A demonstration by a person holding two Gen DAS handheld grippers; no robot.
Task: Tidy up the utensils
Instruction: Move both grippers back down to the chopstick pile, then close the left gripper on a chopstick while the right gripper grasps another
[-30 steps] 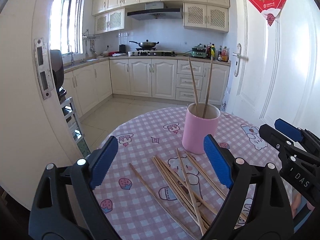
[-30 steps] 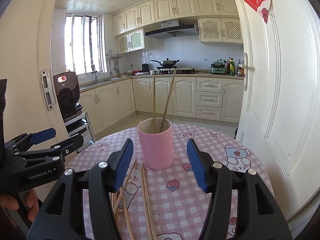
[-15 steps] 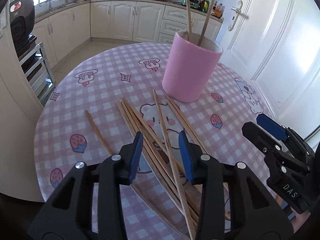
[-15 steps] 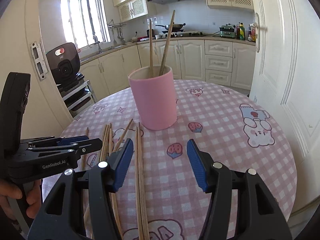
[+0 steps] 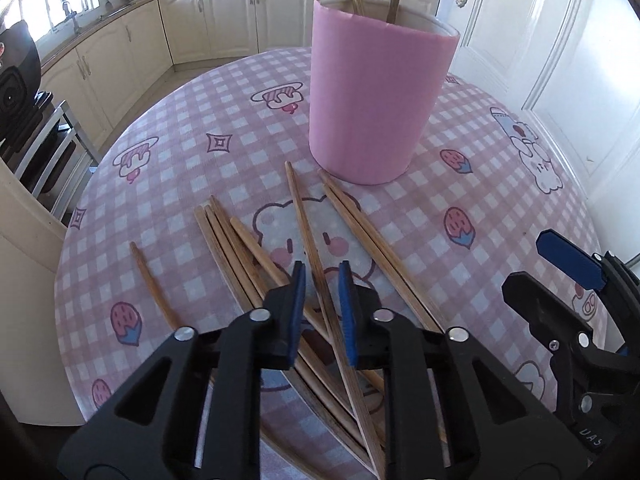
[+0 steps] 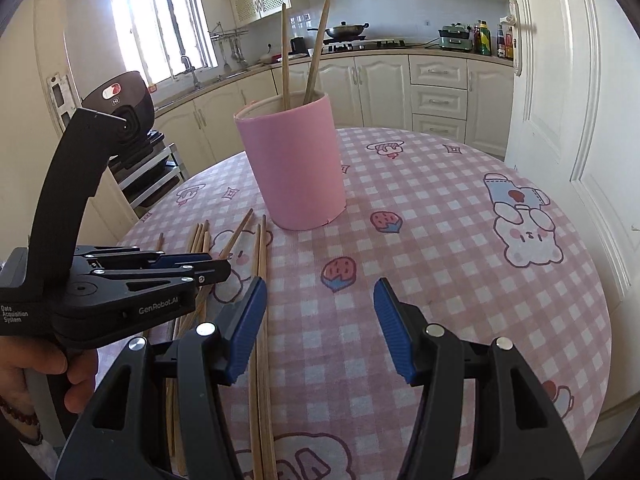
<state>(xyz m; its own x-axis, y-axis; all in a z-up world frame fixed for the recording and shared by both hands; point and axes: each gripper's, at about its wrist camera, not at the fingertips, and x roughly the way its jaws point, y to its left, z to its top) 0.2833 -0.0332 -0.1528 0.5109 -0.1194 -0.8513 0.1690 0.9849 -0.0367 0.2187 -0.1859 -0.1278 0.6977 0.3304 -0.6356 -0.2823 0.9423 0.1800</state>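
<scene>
Cream kitchen cabinets point(image 6: 438, 92) stand behind a round table point(image 5: 200, 168) under a pink checked cloth. Near its middle stands a pink cup point(image 5: 376, 104) with 2 chopsticks point(image 6: 316, 44) upright in it. Loose chopsticks point(image 5: 240, 248) lie fanned on the cloth just in front of the cup. The left gripper point(image 5: 322, 300) points down over them, its jaws closing on 1 chopstick point(image 5: 308, 232) that lies between the blue pads; whether they already pinch it is unclear. The right gripper point(image 6: 320, 320) hangs over bare cloth, jaws apart, nothing between them, a chopstick pair point(image 6: 260, 280) just beside its left pad.
</scene>
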